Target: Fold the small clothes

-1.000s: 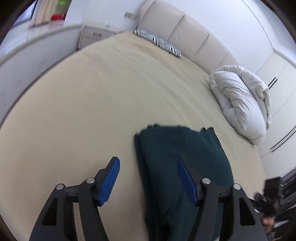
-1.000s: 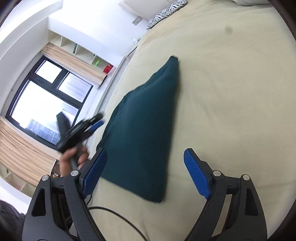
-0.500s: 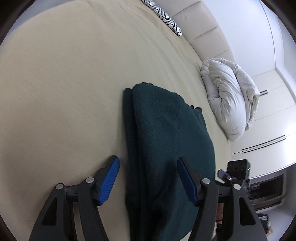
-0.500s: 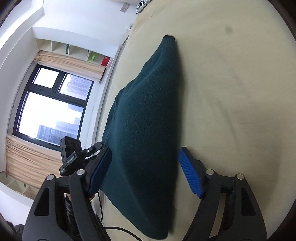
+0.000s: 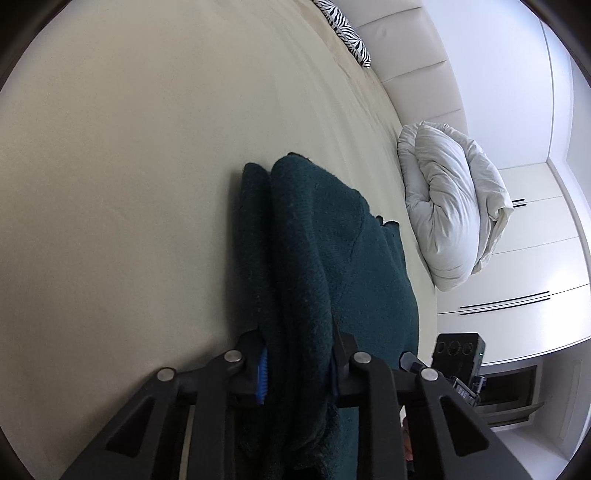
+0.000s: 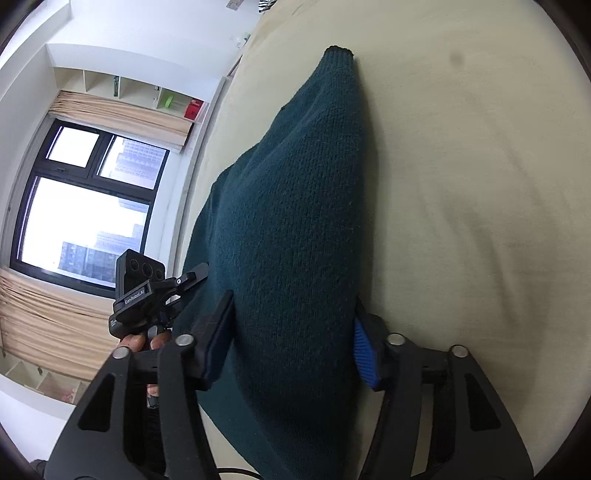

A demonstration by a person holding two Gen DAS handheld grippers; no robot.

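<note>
Left wrist view: your left claw (image 5: 297, 363) is narrowed onto the near edge of the dark green knit garment (image 5: 332, 258), the fabric bunched between its two blue-padded fingers (image 5: 262, 373). The garment lies folded lengthwise on the beige bed (image 5: 129, 184), running away from the claw toward the headboard (image 5: 417, 74). To its right sits a rolled white duvet (image 5: 450, 218); a zebra-print pillow (image 5: 349, 35) lies at the far end. The right claw's body shows at lower right.

Right wrist view: your right claw (image 6: 293, 341) is closed in on the same garment (image 6: 295, 203), its fingers (image 6: 364, 350) pressing the cloth from either side. The garment tapers toward a cuff-like end at the far side of the bed (image 6: 461, 166). At left, your left claw (image 6: 195, 275) meets the garment's other edge, before a window (image 6: 81, 203).
</note>
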